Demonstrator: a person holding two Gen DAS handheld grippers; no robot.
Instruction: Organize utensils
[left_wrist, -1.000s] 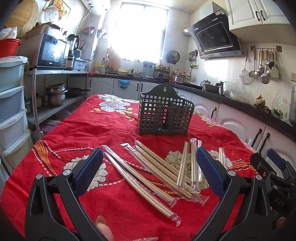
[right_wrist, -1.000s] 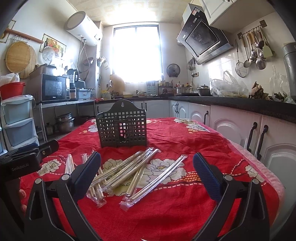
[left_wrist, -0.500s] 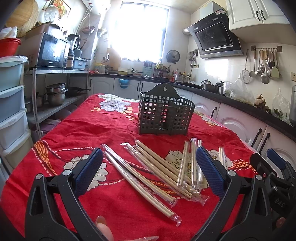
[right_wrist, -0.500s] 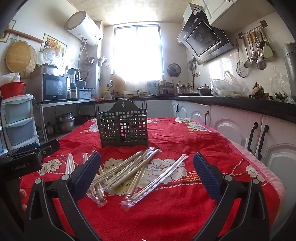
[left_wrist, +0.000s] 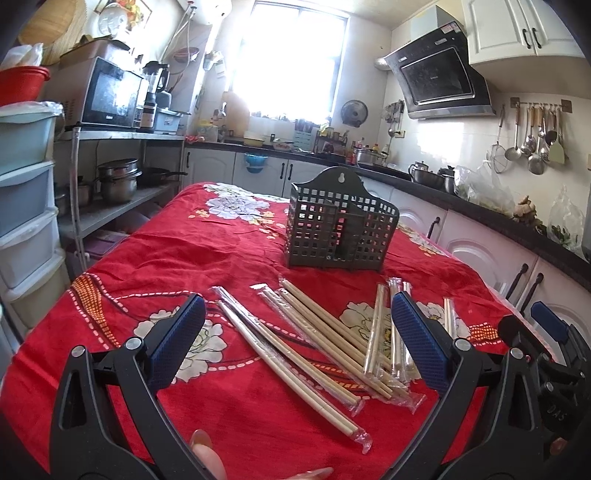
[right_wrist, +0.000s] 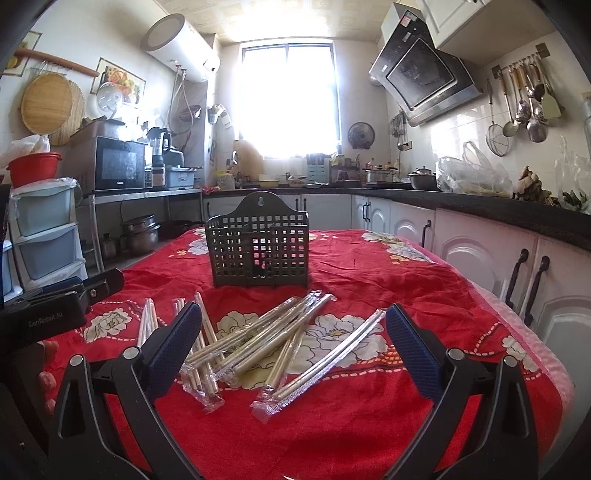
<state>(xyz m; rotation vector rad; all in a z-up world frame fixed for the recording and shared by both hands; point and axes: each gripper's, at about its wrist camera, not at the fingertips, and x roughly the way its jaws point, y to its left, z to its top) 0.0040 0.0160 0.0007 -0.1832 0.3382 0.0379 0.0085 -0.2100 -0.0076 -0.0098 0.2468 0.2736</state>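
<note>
- While both tools hover above the red tablecloth (left_wrist: 229, 258), left gripper (left_wrist: 297, 341) and right gripper (right_wrist: 293, 341) have jaws spread wide, nothing between them.
- Wrapped chopsticks (left_wrist: 332, 332) lie scattered and partly overlapping, near the dark slotted holder (left_wrist: 341, 230), which stands upright beyond them, apparently empty.
- Judgement: pick an outlying pair first, e.g. the rightmost packet (right_wrist: 325, 360); pinch mid-length so it stays level.
- Risk: slippery wrappers; overlapping pairs may drag along.
</note>
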